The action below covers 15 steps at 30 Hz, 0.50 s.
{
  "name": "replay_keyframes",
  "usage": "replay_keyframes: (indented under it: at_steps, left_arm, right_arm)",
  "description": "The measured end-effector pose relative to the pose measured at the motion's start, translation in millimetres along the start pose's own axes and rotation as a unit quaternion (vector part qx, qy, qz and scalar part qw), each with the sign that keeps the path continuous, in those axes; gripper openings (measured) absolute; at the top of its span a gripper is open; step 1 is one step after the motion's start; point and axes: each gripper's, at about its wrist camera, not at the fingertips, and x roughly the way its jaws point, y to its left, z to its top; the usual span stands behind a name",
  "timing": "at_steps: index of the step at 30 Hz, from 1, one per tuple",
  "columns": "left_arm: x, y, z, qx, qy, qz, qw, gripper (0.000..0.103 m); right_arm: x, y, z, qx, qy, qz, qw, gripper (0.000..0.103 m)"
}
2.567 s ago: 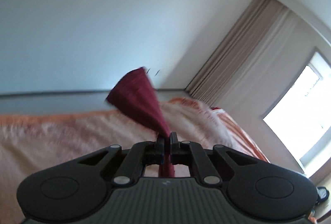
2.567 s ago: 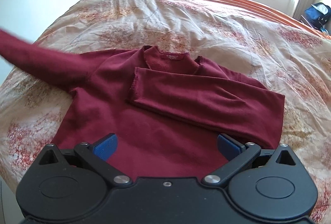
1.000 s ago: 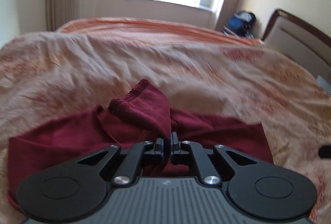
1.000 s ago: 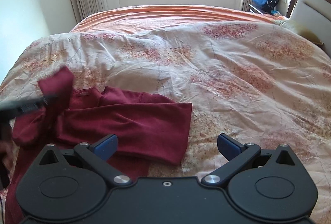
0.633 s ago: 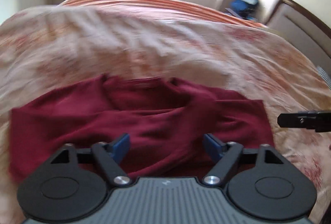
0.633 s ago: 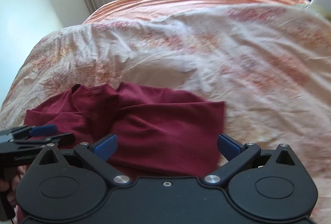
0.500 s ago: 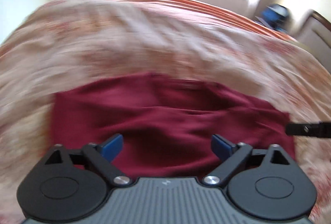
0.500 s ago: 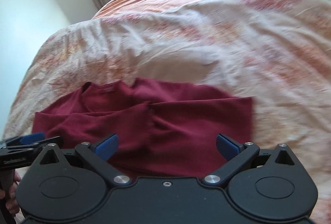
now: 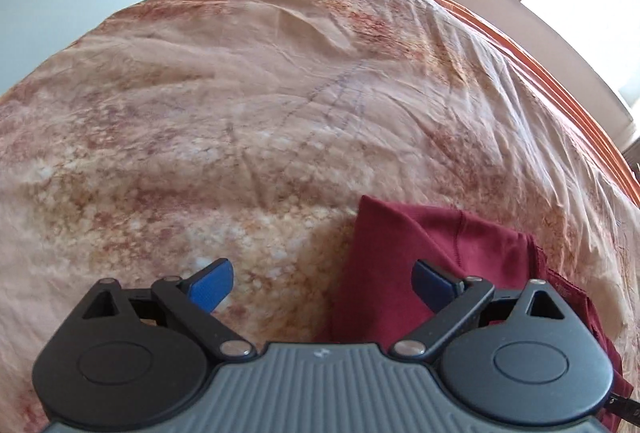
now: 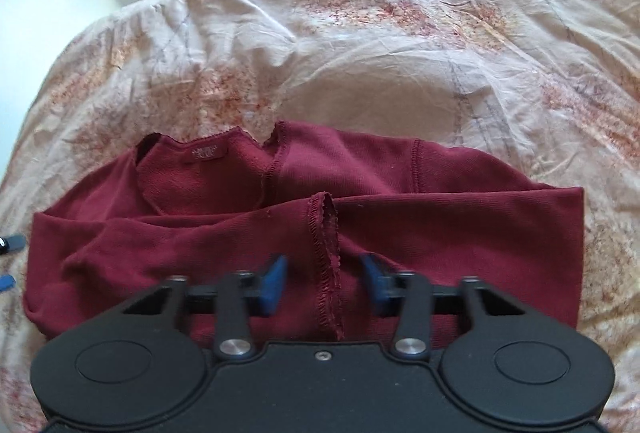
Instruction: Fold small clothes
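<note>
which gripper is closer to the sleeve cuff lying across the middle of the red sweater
Right. The right gripper hangs with the sleeve cuff between its open fingers. The left gripper, also open, straddles the red sweater at its left edge.

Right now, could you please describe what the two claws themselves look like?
Both look alike: black bodies with two round discs, silver pivot screws, black linkage arms and blue fingertip pads. The left claw has a grey ribbed centre panel with a small white mark; the right claw has a plain black panel with one screw.
</note>
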Motion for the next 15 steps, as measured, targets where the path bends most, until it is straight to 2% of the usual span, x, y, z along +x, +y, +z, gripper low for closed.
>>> replay_keyframes:
  at_steps: [1,4,9,11,13,15]
  left_arm:
    - [1,-3,-2,0.006,0.001,-0.004,1.0000,0.098]
    - [-2,-13,-7,0.024,0.004,-0.016,0.9996,0.098]
    - [-12,-11,-20,0.033,0.013,-0.033,0.9988,0.098]
    - [-10,-5,-27,0.020,0.032,-0.039,0.9985,0.094]
    - [-7,1,-31,-0.006,0.052,-0.047,0.9975,0.084]
    - [-7,7,-36,-0.043,0.059,-0.053,0.9959,0.080]
  right_arm:
    - [0,1,-1,-0.005,-0.001,-0.004,1.000,0.009]
    - [-8,-2,-4,-0.009,-0.016,-0.006,1.000,0.001]
    - [-34,-14,-10,0.004,-0.052,-0.036,0.998,0.001]
    - [-31,-21,-13,0.003,-0.039,-0.035,0.999,0.002]
    - [-25,-23,-17,0.003,-0.021,-0.036,0.999,0.016]
    - [-24,-21,-19,0.003,-0.017,-0.044,0.999,0.025]
